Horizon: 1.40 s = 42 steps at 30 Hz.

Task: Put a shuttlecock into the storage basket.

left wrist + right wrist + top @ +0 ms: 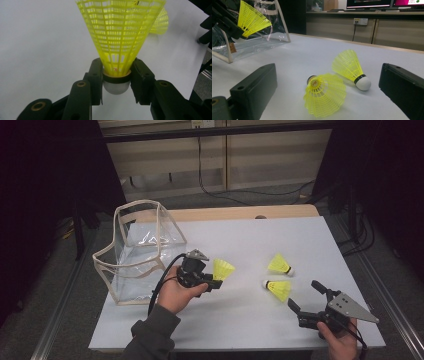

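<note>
White table, dark room, cupboards and trailing cables behind: at the far left stands a clear plastic bag with pale trim, its mouth open and, as far as can be seen through its walls, nothing inside yet. Just right of it the left tongs are clamped on the cork base of a yellow shuttlecock, the skirt fanning away from the bag; seen along the tongs themselves, both black pads press the band above the white cap. Placing it well, it seems, means swinging the hand back toward the bag's mouth, keeping the squeeze on the firm base and never on the soft mesh skirt, and letting go only once the cap is past the rim, since the floppy walls could fold in under a nudge. Between the two tongs, two more shuttlecocks lie on their sides: a far one and a near one, close together but apart. At the lower right the right tongs stand wide open and hold nothing, aimed at the near shuttlecock just ahead of them.
</note>
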Motion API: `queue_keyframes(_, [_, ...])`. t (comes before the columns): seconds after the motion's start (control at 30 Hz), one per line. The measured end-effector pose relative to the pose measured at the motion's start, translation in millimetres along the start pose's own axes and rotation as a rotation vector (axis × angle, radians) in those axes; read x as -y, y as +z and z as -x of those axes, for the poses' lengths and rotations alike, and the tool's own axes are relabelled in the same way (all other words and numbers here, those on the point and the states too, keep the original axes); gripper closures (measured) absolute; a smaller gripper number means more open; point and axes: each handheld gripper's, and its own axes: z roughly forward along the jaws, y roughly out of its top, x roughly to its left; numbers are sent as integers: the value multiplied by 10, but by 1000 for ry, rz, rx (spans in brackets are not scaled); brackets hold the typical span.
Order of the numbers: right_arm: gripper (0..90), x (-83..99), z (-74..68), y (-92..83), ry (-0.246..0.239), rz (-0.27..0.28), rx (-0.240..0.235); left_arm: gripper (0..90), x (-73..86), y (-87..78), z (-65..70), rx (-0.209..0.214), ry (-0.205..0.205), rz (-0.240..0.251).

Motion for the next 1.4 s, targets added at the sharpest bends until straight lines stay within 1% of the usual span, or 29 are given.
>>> queue_keyframes(0.17, [16,-1,-5,-2,0,2,0,644,-30,-18,-10,-6,-3,-8])
queue_keyframes(0.37, [16,-6,-10,-9,-1,6,1,644,-51,-28,-39,-11,-18,-6])
queue_keyframes(0.43, [15,-7,-9,-14,1,6,2,644,-61,-37,-43,-3,-34,2])
queue_keyframes(0.47, [15,-7,-8,-15,0,6,3,644,-66,-45,-49,2,-36,3])
queue_keyframes(0.63, [15,-10,-9,-17,1,9,5,644,-104,-84,-49,-6,-48,11])
queue_keyframes(0.7, [15,-6,-13,-19,2,6,4,644,-121,-105,-48,-6,-47,5])
queue_keyframes(0.73, [15,-5,-13,-19,0,6,4,644,-129,-116,-43,-8,-53,8])
queue_keyframes(0.8, [15,-5,-15,-19,0,6,3,644,-147,-144,-47,-14,-47,4])
queue_keyframes(0.83, [16,-6,-15,-19,-1,6,3,644,-156,-156,-46,-14,-58,7])
queue_keyframes(0.93, [16,-6,-14,-16,-1,6,1,644,-181,-190,-63,-7,-66,13])
queue_keyframes(0.97, [15,-5,-12,-15,-3,5,-1,644,-192,-199,-66,-10,-77,16])
queue_keyframes(1.07, [16,-6,-16,-16,-4,6,0,644,-217,-218,-74,-21,-77,13])
queue_keyframes(1.4, [16,-14,-19,-19,-2,10,0,644,-279,-245,-108,-28,-99,11])
